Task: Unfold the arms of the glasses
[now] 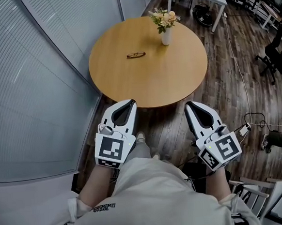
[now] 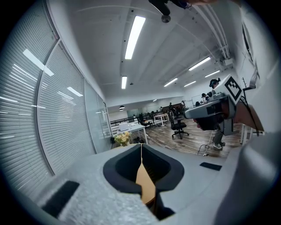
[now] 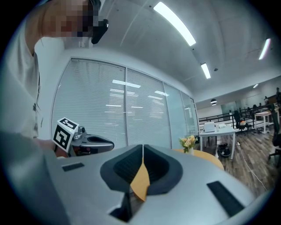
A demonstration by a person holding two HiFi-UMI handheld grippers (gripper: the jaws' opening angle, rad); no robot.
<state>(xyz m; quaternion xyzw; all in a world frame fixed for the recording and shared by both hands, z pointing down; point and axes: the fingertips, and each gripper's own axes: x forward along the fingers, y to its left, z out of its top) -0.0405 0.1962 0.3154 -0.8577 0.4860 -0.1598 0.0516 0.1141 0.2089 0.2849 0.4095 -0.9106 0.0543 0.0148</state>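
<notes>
While both grippers hang just short of the near edge of the round table [image 1: 151, 91], the work looks not yet begun. The glasses [image 1: 136, 55] lie alone on the far half of the tabletop, well apart from either gripper and off to the left of the vase of flowers [image 1: 165, 25]. The left gripper [image 1: 128, 103] has its fingers pressed together with nothing between them, and the right gripper [image 1: 191, 104] is the same, closed and empty. That suits an approach, since there is nothing to pinch until they are over the table. From the head view the glasses are too small to say for sure whether the arms are folded, though they seem to sit as a flat, compact shape. Neither gripper view shows the glasses at all; each looks out level across the room, so only the flowers and a sliver of table edge appear. The hands themselves are hidden under the marker cubes.
</notes>
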